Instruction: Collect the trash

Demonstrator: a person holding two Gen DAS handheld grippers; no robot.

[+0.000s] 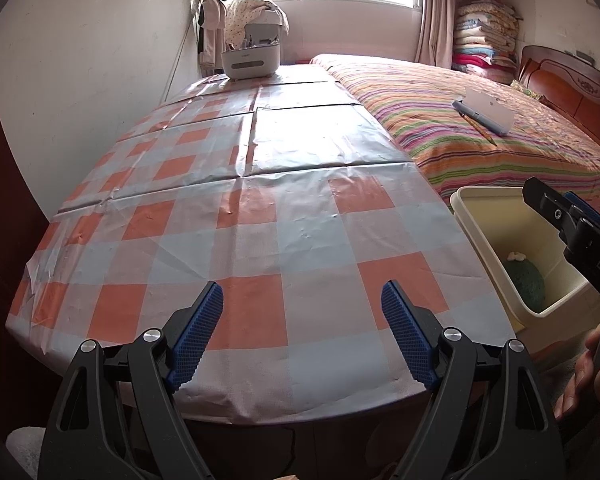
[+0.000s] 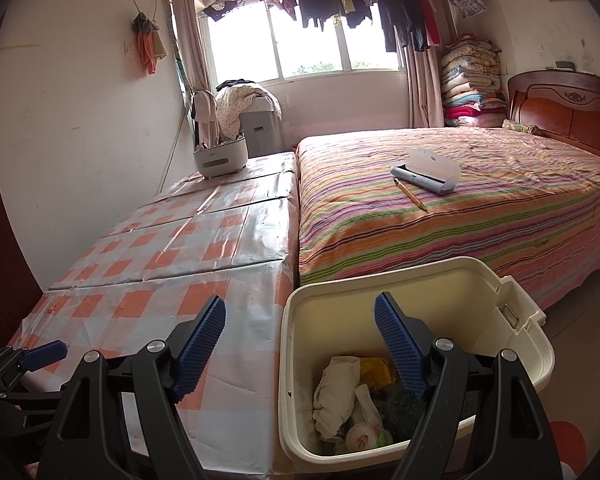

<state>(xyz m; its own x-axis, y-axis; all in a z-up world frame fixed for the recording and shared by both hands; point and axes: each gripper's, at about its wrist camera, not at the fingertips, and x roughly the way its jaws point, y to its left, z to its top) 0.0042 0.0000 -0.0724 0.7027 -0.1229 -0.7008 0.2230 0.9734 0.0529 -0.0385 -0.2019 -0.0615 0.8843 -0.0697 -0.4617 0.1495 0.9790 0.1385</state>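
Observation:
A cream trash bin stands on the floor between the checked table and the bed; it also shows in the left wrist view. Inside lie crumpled white paper, a yellow wrapper, a white and pink plastic bag and a dark green lump. My right gripper is open and empty, held over the bin's left rim. My left gripper is open and empty above the near edge of the table.
The table has an orange and blue checked cloth, with a white organizer at its far end. A striped bed on the right holds a lint roller and a pencil. Walls stand left and behind.

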